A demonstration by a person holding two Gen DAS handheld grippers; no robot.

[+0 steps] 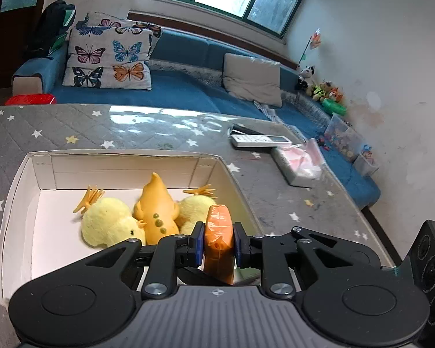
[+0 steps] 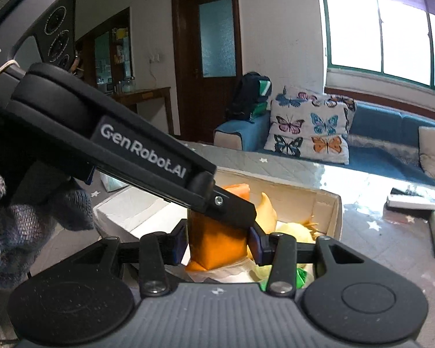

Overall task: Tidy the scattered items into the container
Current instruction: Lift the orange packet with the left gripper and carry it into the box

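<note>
Across the upper middle of the left wrist view we see a blue sofa (image 1: 188, 92) with butterfly-print cushions (image 1: 110, 61) at its left and a beige pillow (image 1: 250, 78) further right. A white remote control (image 1: 261, 140) lies on the grey star-patterned mat (image 1: 72, 133) at right centre, near a tissue pack (image 1: 300, 165). Stuffed toys (image 1: 323, 87) sit by the wall.

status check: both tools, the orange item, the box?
Left tool and right tool both shut on orange packet. Packet above white box, not released. Plush ducks already inside. Nothing blocking.
</note>
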